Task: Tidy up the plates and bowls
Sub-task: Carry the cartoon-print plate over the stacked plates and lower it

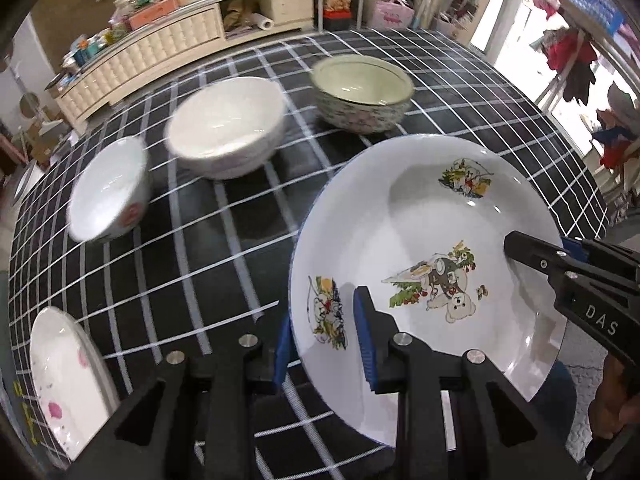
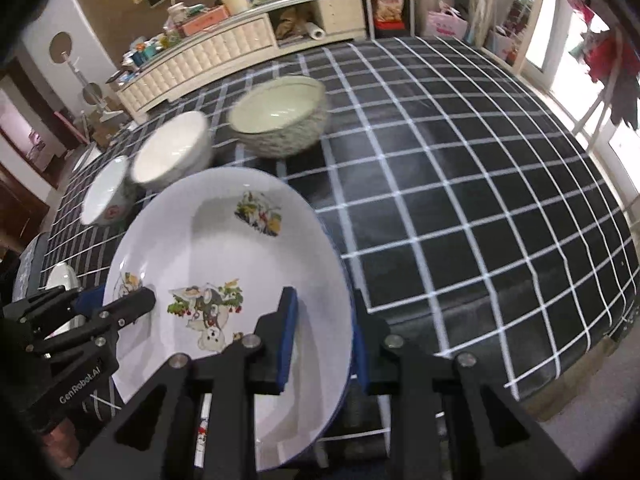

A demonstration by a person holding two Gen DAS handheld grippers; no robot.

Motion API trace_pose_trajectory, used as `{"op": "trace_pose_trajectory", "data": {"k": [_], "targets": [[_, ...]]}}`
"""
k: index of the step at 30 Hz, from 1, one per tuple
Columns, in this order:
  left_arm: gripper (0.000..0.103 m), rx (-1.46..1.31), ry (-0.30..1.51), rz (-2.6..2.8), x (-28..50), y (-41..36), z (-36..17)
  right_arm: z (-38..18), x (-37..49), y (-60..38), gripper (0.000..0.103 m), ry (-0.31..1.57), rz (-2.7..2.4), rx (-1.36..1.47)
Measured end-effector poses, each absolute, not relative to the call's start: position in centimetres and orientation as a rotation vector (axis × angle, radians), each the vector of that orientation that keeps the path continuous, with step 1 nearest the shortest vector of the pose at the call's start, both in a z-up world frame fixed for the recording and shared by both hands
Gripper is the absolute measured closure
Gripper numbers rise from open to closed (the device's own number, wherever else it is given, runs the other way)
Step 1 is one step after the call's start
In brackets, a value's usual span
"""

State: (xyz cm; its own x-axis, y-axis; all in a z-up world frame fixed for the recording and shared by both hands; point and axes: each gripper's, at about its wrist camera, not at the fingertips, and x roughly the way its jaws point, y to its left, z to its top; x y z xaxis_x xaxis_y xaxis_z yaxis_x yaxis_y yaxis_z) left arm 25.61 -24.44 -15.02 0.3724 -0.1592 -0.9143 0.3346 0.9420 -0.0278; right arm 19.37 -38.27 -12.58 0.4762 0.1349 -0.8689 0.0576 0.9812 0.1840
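Observation:
A large white plate with bear cartoons [image 1: 424,248] [image 2: 224,248] is held over the near edge of the black checked table [image 1: 224,240] [image 2: 460,200]. My left gripper [image 1: 324,344] is shut on its left rim; it also shows in the right wrist view [image 2: 120,304]. My right gripper [image 2: 324,340] is shut on its right rim; it also shows in the left wrist view [image 1: 560,252]. Behind stand a small white bowl with a red mark [image 1: 108,188] [image 2: 106,196], a plain white bowl [image 1: 226,126] [image 2: 170,152] and a patterned bowl [image 1: 362,92] [image 2: 280,114].
A white plate with pink flowers [image 1: 60,376] [image 2: 62,278] lies at the table's near left. A cream cabinet [image 1: 160,44] [image 2: 224,48] with clutter stands behind the table. Windows and hanging clothes [image 1: 572,60] are at the right.

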Motion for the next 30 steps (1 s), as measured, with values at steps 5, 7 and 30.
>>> {"op": "trace_pose_trajectory", "data": {"k": [5, 7, 30], "targets": [[0.076, 0.142, 1.135, -0.256, 24.6, -19.9, -13.7, -11.9, 19.9, -34.3, 0.073, 1.064, 0.1, 0.183], [0.076, 0.132, 1.124, -0.223, 24.2, -17.5, -13.1, -11.6, 20.0, -32.3, 0.073, 1.061, 0.135, 0.166], [0.076, -0.037, 1.172, 0.075, 19.9, 4.1, -13.9, -14.4, 23.0, -12.2, 0.073, 1.132, 0.406, 0.066]]}}
